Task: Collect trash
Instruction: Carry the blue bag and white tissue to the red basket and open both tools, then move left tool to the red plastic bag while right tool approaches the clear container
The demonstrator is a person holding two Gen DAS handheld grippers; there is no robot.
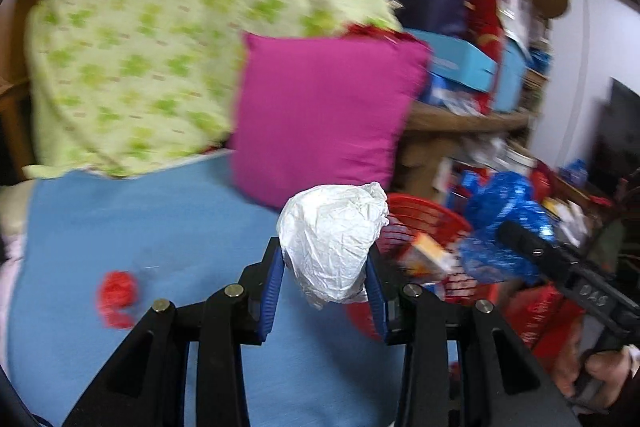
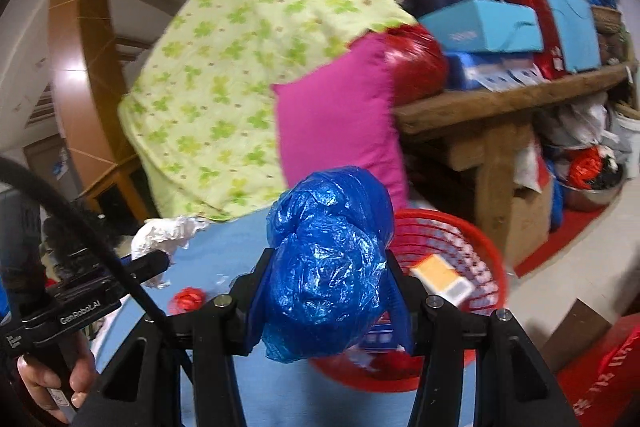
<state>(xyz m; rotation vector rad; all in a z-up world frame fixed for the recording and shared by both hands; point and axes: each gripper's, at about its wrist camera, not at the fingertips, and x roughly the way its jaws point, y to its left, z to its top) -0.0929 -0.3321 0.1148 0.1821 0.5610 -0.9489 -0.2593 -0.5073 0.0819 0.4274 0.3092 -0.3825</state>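
Observation:
My left gripper (image 1: 326, 267) is shut on a crumpled white plastic bag (image 1: 332, 239) and holds it above the blue bed sheet (image 1: 120, 227), beside the red mesh basket (image 1: 428, 215). My right gripper (image 2: 328, 287) is shut on a crumpled blue plastic bag (image 2: 324, 259) and holds it at the basket's (image 2: 472, 247) left rim. The blue bag also shows in the left wrist view (image 1: 504, 227), the white one in the right wrist view (image 2: 160, 231). A small red scrap (image 1: 116, 291) lies on the sheet, also seen in the right wrist view (image 2: 186, 299). An orange-and-white box (image 2: 440, 277) lies in the basket.
A magenta pillow (image 1: 324, 119) and a green-patterned quilt (image 1: 160, 39) lean at the back of the bed. A wooden shelf (image 2: 508, 103) crowded with blue boxes and red bags stands right. A red bag (image 2: 612, 379) and cardboard lie on the floor by the basket.

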